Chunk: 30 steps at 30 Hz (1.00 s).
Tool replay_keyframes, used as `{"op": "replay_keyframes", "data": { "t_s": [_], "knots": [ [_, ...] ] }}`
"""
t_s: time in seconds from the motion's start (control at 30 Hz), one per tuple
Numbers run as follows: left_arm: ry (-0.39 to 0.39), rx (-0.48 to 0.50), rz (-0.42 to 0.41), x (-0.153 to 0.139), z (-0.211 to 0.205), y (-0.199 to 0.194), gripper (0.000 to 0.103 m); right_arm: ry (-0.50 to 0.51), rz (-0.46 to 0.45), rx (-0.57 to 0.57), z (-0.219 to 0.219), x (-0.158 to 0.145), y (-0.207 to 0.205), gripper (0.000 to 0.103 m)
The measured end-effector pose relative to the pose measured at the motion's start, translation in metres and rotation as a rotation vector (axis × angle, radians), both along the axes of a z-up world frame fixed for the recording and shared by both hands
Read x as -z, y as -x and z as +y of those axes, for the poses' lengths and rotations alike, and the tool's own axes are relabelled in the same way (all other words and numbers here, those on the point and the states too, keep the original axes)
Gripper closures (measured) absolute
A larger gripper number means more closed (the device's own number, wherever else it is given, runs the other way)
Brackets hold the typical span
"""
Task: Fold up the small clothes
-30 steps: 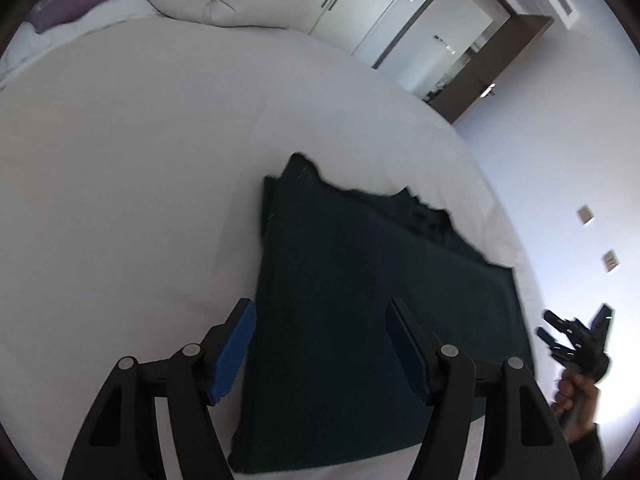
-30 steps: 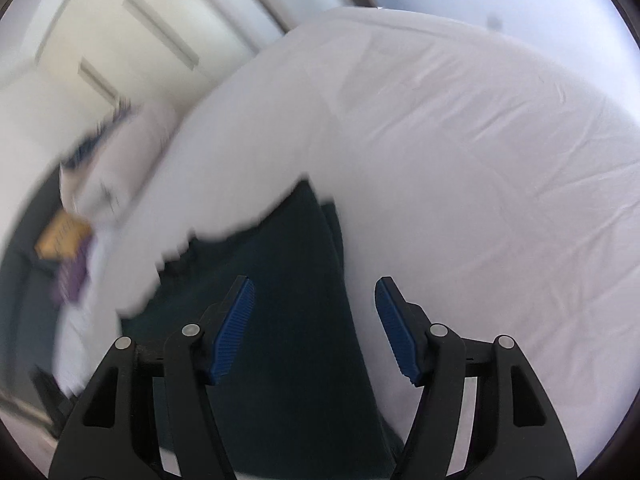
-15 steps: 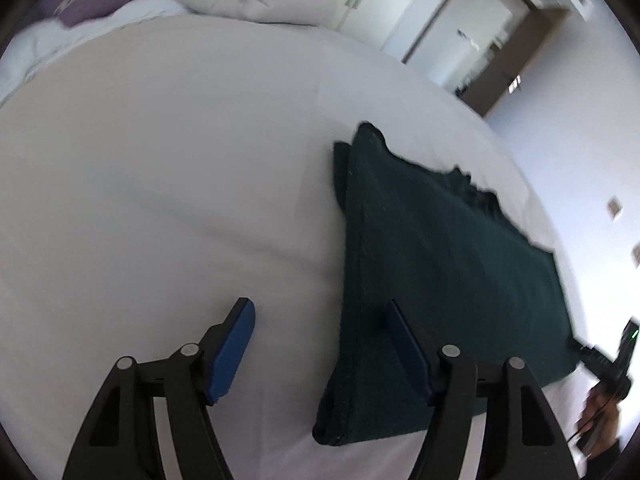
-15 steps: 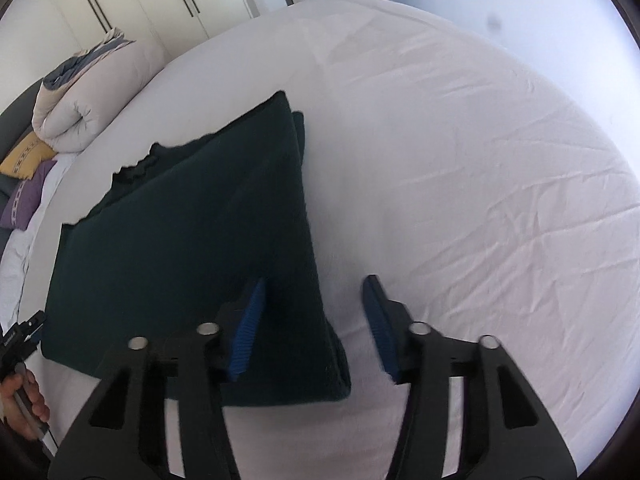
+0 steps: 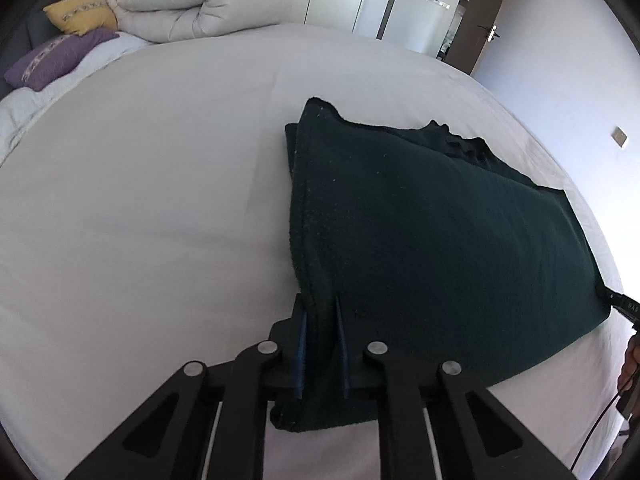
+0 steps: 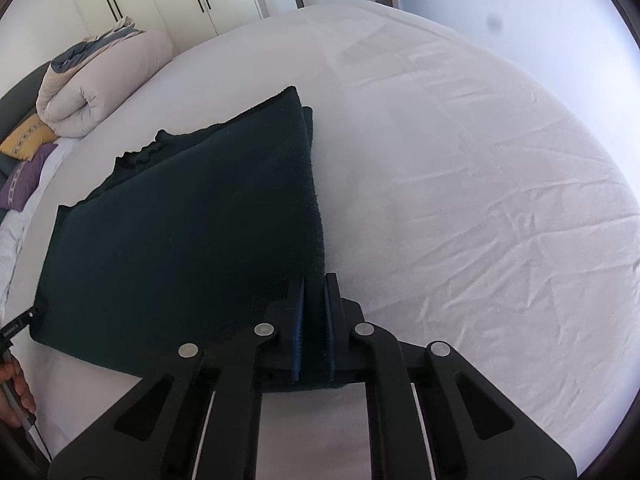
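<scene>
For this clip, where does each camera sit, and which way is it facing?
Left wrist: sits on the left gripper, looking down its fingers at the dark green cloth whose near left corner it pinches; the other hand shows at the right edge.
Right wrist: sits on the right gripper, clamped on the cloth's near right corner; a hand shows at the left.
Both share the cloth, white bed, rolled duvet and pillows.

I'm seeing a white-sheeted bed [image 5: 160, 208] carrying a dark green folded garment [image 5: 440, 240], rolled duvet [image 5: 192, 8], and two pillows.
</scene>
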<state>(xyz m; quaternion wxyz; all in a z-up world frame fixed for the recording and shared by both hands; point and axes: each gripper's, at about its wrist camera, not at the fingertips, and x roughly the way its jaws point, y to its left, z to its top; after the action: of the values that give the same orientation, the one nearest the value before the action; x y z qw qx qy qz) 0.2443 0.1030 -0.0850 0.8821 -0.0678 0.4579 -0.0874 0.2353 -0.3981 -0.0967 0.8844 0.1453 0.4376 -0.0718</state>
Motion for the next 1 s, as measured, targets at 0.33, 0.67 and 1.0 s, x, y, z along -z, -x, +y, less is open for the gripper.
{"op": "replay_keyframes", "data": {
  "t_s": [0.33, 0.67, 1.0],
  "knots": [
    [-0.032, 0.011, -0.048, -0.001, 0.001, 0.026, 0.097, -0.002, 0.0, 0.014, -0.004, -0.005, 0.012, 0.098],
    [-0.027, -0.024, -0.007, 0.015, 0.01, 0.015, 0.058, -0.051, 0.021, -0.001, -0.015, 0.009, 0.007, 0.092],
    [-0.047, -0.05, -0.004, 0.017, 0.013, 0.014, 0.033, -0.08, -0.077, 0.12, -0.024, -0.023, 0.037, 0.057]
  ]
}}
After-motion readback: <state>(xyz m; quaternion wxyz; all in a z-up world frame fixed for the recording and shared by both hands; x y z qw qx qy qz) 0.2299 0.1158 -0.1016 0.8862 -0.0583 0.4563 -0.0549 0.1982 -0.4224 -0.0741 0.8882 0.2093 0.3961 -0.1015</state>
